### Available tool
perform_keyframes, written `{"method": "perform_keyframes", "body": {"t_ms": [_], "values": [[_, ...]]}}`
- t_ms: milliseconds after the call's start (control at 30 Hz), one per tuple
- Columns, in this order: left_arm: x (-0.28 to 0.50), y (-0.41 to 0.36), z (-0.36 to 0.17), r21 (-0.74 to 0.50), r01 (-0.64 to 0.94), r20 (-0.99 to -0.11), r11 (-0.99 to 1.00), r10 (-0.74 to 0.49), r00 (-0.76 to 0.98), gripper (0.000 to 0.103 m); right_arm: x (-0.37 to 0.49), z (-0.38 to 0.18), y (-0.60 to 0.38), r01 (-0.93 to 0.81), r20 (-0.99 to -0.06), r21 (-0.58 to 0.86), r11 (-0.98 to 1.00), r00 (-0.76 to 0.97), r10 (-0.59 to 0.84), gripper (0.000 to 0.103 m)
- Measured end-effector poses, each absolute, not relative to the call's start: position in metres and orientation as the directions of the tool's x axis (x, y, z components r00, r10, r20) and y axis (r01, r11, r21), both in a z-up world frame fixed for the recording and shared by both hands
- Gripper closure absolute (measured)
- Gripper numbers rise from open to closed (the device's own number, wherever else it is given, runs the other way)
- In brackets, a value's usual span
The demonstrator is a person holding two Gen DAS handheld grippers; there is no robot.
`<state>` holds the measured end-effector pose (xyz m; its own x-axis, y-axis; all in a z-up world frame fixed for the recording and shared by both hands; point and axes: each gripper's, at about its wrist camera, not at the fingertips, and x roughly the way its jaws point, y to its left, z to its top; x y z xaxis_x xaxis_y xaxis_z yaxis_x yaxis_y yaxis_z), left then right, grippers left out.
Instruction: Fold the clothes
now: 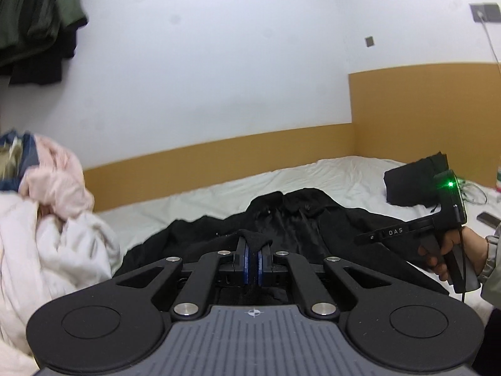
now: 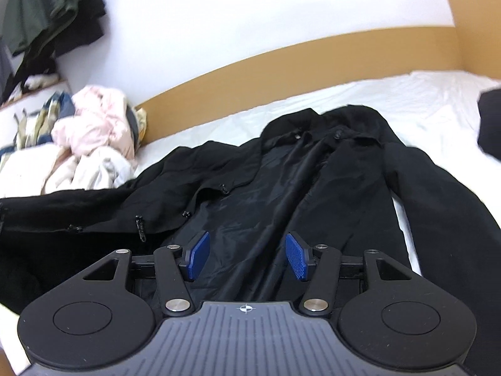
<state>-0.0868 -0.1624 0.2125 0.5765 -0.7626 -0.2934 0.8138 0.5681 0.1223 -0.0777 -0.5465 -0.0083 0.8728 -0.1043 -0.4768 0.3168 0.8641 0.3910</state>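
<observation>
On the far left we see a heap of pink and white laundry [image 2: 90, 144] bunched against the bed's wooden surround, likely waiting its turn. Next to it, the black coat [image 2: 313, 188] lies front-up and open across the white sheet [image 2: 391, 100], spread flat so its panels can be folded inward. Our left gripper [image 1: 253, 258] has its pads pressed together on a fold of the coat's black fabric, lifted clear of the bed, probably to carry that edge over. Our right gripper [image 2: 247, 258] hovers above the lining with its jaws spread and nothing between them, ready to take hold. Far right sits a dark folded bundle [image 1: 413, 185], apparently finished.
</observation>
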Motion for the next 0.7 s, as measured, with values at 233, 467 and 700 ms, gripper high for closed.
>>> {"method": "perform_keyframes", "body": {"t_ms": [233,467,700], "values": [[-0.085,-0.206,0.231,0.138,0.842,-0.293,0.521,-0.791,0.537,0.099,-0.070,-0.024,-0.553,0.265,-0.479,0.533,0.804,0.878,0.027,0.045],[-0.089,-0.200,0.221,0.132,0.866,-0.309,0.482,-0.810,0.498,0.099,-0.052,-0.046,-0.566,0.158,-0.375,0.823,0.546,0.873,0.312,0.031],[-0.063,-0.193,0.189,0.076,0.850,-0.355,0.521,-0.783,0.511,0.099,0.022,-0.038,-0.566,0.297,-0.525,0.715,0.633,0.826,0.205,0.030]]}}
